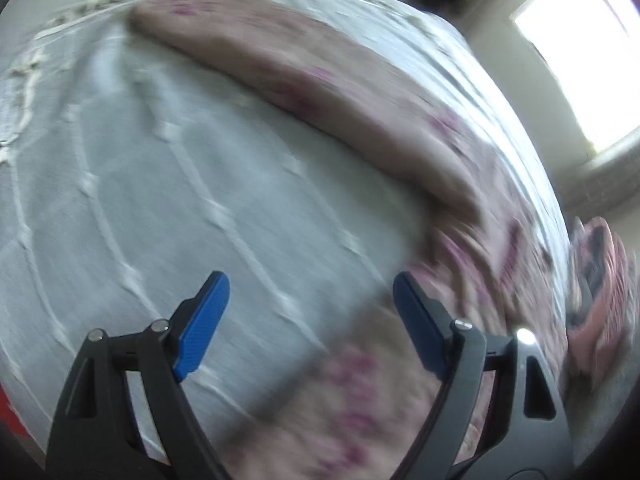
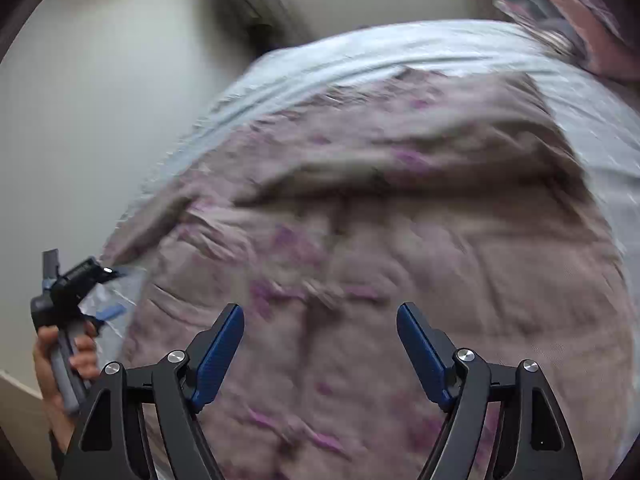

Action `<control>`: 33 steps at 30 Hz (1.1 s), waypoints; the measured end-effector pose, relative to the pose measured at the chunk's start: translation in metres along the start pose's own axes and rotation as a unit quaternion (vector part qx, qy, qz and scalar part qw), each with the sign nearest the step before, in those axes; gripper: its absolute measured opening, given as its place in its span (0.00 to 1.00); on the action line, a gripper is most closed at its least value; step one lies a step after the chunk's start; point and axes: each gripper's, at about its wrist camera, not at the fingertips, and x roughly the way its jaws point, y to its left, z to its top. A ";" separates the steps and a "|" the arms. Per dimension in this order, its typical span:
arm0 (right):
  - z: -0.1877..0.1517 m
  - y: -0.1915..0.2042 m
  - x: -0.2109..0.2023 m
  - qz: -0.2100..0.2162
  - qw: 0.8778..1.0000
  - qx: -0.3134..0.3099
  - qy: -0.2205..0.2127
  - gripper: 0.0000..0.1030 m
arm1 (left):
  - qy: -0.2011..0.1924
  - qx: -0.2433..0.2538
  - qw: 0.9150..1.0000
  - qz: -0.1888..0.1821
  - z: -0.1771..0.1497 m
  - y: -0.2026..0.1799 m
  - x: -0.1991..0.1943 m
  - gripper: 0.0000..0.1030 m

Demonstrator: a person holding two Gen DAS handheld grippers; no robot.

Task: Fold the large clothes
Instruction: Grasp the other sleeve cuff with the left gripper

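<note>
A large mauve cloth (image 1: 360, 96) with purple flowers lies on the bed in a long folded band; another part (image 1: 360, 392) of it lies under my left gripper. My left gripper (image 1: 310, 284) hangs open above the sheet, at the cloth's edge, with nothing between its fingers. In the right wrist view the cloth (image 2: 400, 240) is rumpled and fills the middle. My right gripper (image 2: 320, 312) stands open over it, its blue pads (image 2: 218, 356) clear of the fabric. The left gripper (image 2: 106, 292) shows at the cloth's left edge, held by a hand (image 2: 48, 356).
The bed has a pale blue-white sheet (image 1: 140, 200) with raised seams. A pink patterned pillow (image 2: 560, 12) sits at the bed's far corner and shows at the right as the pillow (image 1: 596, 280). A bright window (image 1: 580, 52) and a plain wall (image 2: 100, 100) lie beyond the bed.
</note>
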 end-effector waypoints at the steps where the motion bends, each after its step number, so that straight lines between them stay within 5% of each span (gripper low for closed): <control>1: -0.008 -0.008 -0.006 -0.012 1.000 0.012 0.005 0.78 | -0.005 -0.010 1.000 0.002 0.007 0.012 -0.001 0.81; 6: -0.037 -0.036 -0.027 0.006 0.998 0.063 -0.005 0.80 | -0.035 -0.012 0.999 -0.017 0.056 0.051 -0.003 0.85; 9: -0.040 -0.044 -0.013 -0.009 0.997 0.071 0.011 0.80 | -0.043 -0.005 0.999 0.005 0.094 0.067 0.004 0.86; 13: -0.044 -0.046 -0.011 -0.029 0.998 0.054 0.019 0.80 | -0.073 -0.067 0.993 0.057 0.142 0.101 0.015 0.86; 16: -0.043 -0.053 -0.014 -0.042 0.997 0.065 0.010 0.80 | -0.063 -0.107 0.991 0.054 0.171 0.118 0.038 0.87; 20: -0.043 -0.068 -0.014 -0.042 0.995 0.093 0.010 0.80 | -0.104 -0.143 0.983 0.052 0.185 0.119 0.042 0.95; 21: -0.043 -0.070 -0.014 -0.036 0.995 0.096 0.012 0.80 | -0.114 -0.141 0.981 0.065 0.187 0.116 0.043 0.87; 24: -0.044 -0.073 -0.014 -0.020 0.994 0.103 0.010 0.80 | -0.114 -0.117 0.981 0.105 0.196 0.110 0.049 0.23; 29: -0.043 -0.080 -0.018 0.005 0.992 0.125 0.002 0.80 | -0.157 -0.134 0.977 0.045 0.204 0.105 0.014 0.14; 33: -0.041 -0.091 -0.027 0.010 0.989 0.146 -0.011 0.80 | -0.239 -0.070 0.968 0.039 0.200 0.055 -0.048 0.13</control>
